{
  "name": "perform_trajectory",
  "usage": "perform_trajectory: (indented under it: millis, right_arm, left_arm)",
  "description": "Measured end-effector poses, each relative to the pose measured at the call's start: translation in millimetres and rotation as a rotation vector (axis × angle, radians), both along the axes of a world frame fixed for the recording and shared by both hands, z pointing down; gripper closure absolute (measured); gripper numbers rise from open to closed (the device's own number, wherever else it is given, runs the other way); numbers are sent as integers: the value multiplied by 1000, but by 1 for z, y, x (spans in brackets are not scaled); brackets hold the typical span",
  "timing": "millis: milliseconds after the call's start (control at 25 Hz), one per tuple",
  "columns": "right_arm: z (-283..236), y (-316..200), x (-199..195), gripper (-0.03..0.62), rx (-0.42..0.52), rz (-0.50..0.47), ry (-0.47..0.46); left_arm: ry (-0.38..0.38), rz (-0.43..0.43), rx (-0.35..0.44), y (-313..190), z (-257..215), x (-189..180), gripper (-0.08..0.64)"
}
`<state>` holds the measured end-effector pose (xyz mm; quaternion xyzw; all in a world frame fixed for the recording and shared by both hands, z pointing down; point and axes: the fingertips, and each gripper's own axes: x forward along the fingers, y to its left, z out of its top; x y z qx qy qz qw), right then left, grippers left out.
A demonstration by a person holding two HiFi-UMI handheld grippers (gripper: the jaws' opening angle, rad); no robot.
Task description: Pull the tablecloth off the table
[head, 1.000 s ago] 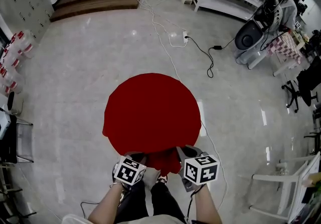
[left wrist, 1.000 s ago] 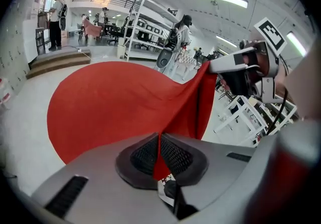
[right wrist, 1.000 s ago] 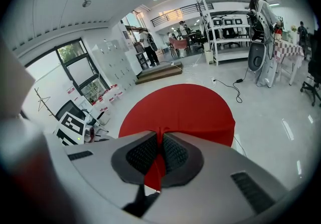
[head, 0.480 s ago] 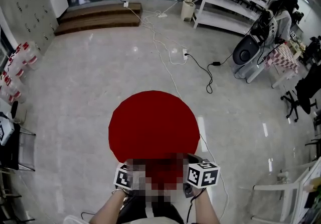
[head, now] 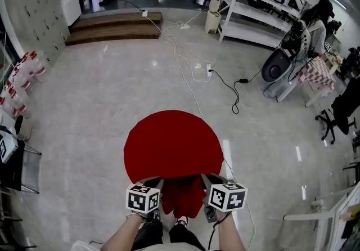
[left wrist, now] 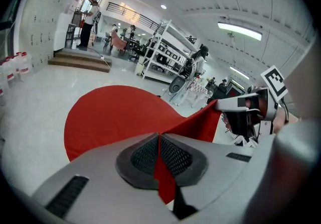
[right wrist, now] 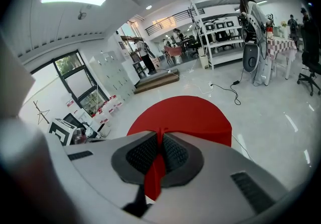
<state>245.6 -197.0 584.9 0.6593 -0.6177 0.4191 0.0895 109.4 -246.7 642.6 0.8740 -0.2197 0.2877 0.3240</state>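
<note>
A round red tablecloth (head: 173,143) covers a small table that stays hidden beneath it. Its near edge is gathered up, and a flap (head: 181,195) hangs between my two grippers. My left gripper (head: 153,181) is shut on the near-left hem; in the left gripper view the red cloth (left wrist: 115,112) is pinched between the pads (left wrist: 145,155). My right gripper (head: 207,179) is shut on the near-right hem, with a strip of red cloth (right wrist: 185,115) squeezed between its pads (right wrist: 175,153). The hem runs taut from one gripper to the other.
White and black cables (head: 194,70) trail over the pale floor beyond the table. Wooden steps (head: 112,25) lie far left and white shelving (head: 264,2) far right. A dark chair (head: 17,160) stands at the left, a white frame (head: 318,213) at the near right.
Both grippers have lifted a little with the cloth's near edge, the left one more. The hem between them has drawn up and tightened. The head view has tilted, showing more of the room.
</note>
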Motion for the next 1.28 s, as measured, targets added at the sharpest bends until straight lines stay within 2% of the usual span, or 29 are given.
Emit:
perform_trajectory:
  millis: [520,880,1280]
  right_arm:
    - [-32,-22,0,566,70,-40,26]
    - [-54,-38,1,567,118,-42,36]
    - [-81,-56,7,566,165,-55,98]
  left_arm:
    - [80,-90,19,-22,-38,-1,545]
    - [112,-123,47,-32,-63,-2,545]
    - [119,-175,102,-59,-98,4,545]
